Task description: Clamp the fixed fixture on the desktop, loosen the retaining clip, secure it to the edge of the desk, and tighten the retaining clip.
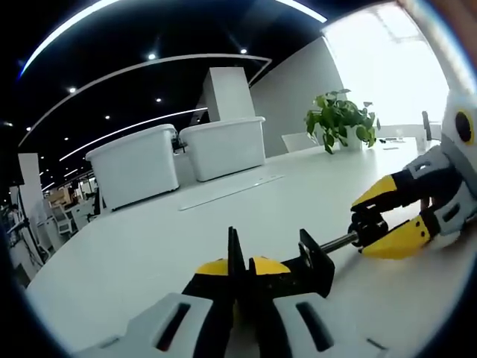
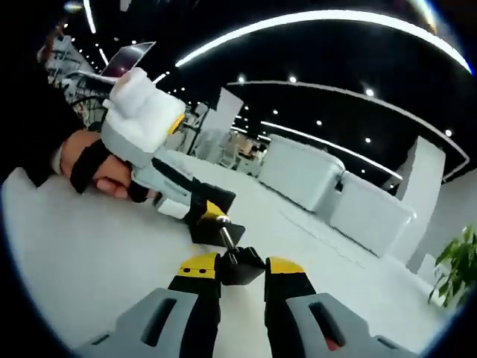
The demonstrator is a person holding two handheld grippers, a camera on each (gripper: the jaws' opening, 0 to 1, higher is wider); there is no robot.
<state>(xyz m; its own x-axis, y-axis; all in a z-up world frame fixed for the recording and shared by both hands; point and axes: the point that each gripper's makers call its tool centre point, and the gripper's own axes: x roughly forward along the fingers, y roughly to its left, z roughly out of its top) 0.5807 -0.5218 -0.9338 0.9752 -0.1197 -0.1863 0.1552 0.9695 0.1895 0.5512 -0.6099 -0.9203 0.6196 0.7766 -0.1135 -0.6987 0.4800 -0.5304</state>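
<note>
A big open office under a dark ceiling with curving light strips, and a wide white tabletop (image 1: 149, 246) runs out ahead. On it stand two white storage bins (image 1: 179, 160) side by side, and one potted plant (image 1: 339, 119) greens the far end by the bright window.

Down to the action: one black clamp fixture (image 1: 309, 261) sits on the tabletop between the two tools. In the left gripper view, the left tool (image 1: 240, 272) has its yellow-tipped jaws drawn nearly together on the clamp's thin upright frame plate. From the right, the right tool (image 1: 387, 220) pinches the black knob at the end of the threaded screw rod (image 1: 337, 242). The right gripper view confirms it: jaws closed in on that knob (image 2: 240, 265), the rod running away to the frame, where the left tool and the person's hand (image 2: 89, 168) hold it steady.

This looks like a stiff little metal piece, light, nothing fragile. The frame seems the place to brace; the knob is the place to turn. Smooth plate, narrow knob — a slip under twisting is the likely risk. The screw appears extended, so I'd judge the loosening is in hand.
</note>
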